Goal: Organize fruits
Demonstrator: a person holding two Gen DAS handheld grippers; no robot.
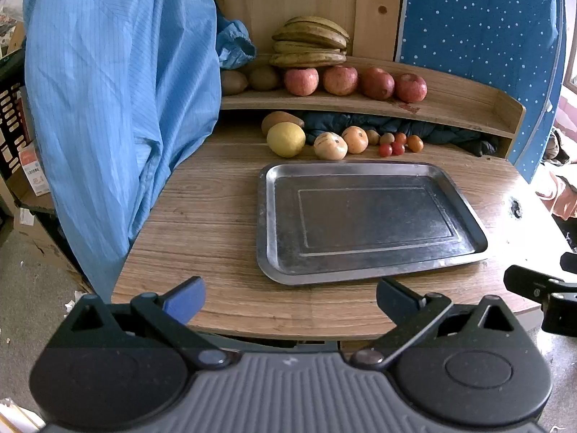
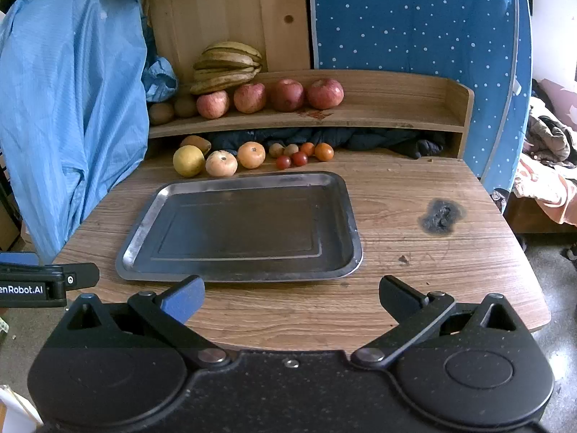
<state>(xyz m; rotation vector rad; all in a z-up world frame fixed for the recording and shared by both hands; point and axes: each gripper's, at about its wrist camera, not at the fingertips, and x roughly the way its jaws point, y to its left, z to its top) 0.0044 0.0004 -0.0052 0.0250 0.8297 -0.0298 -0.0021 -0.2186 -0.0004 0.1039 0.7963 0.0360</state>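
Note:
An empty metal tray [image 1: 265, 216] [image 2: 144, 231] lies on the wooden table. Behind it sits a row of fruit: a yellow pear [image 1: 286, 139] [image 2: 188, 160], two pale persimmons [image 1: 330, 145] [image 2: 221, 163], small cherry tomatoes [image 1: 391, 149] [image 2: 291, 160] and small oranges. Several red apples [image 1: 339, 80] [image 2: 286, 94], kiwis and a bunch of bananas [image 1: 309, 42] [image 2: 226, 65] rest on the shelf above. My left gripper [image 1: 290, 297] is open and empty at the table's front edge. My right gripper [image 2: 292, 297] is open and empty, also in front of the tray.
A blue coat [image 1: 108, 108] [image 2: 68, 108] hangs over the table's left side. A wooden shelf [image 1: 468, 108] [image 2: 414, 108] spans the back, with dark cloth under it. A burn mark [image 2: 441, 216] is on the table right of the tray.

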